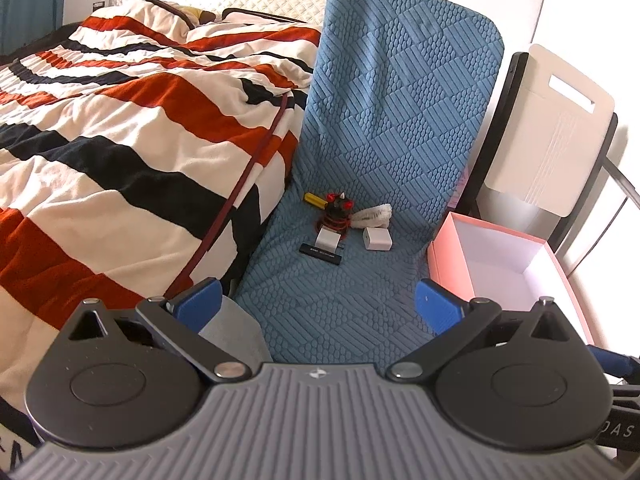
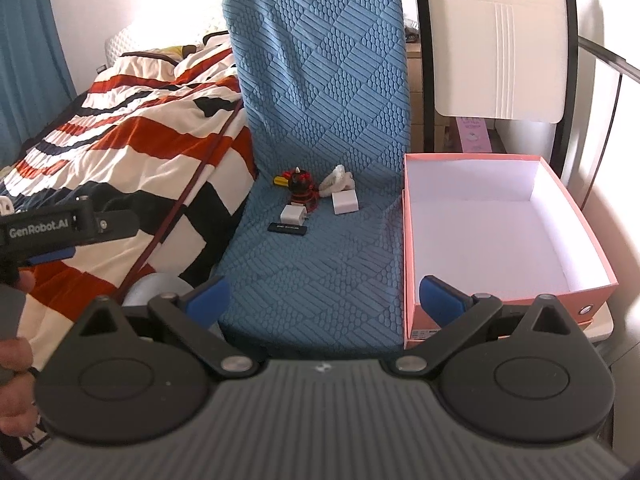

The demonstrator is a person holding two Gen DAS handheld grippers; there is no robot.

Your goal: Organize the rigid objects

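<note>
On the seat of a blue-covered chair (image 1: 340,280) (image 2: 320,280) lie several small items: a black stick (image 1: 320,255) (image 2: 289,229), a white charger with prongs (image 1: 329,238) (image 2: 294,215), a white cube adapter (image 1: 378,238) (image 2: 345,201), a red and black figure on a coiled red cable (image 1: 338,209) (image 2: 301,187), a yellow bar (image 1: 314,199) (image 2: 279,179) and a white bundle (image 1: 374,215) (image 2: 338,179). An open pink box (image 1: 444,256) (image 2: 412,240) with a white inside stands right of the seat. My left gripper (image 1: 318,310) and right gripper (image 2: 325,298) both hang open, short of the seat's front, holding nothing.
A bed with a red, black and white striped duvet (image 1: 120,140) (image 2: 140,140) borders the chair on the left. A white chair back (image 1: 548,128) (image 2: 504,44) rises behind the box. The left gripper's body (image 2: 68,224) and a hand (image 2: 16,384) show at the right view's left edge.
</note>
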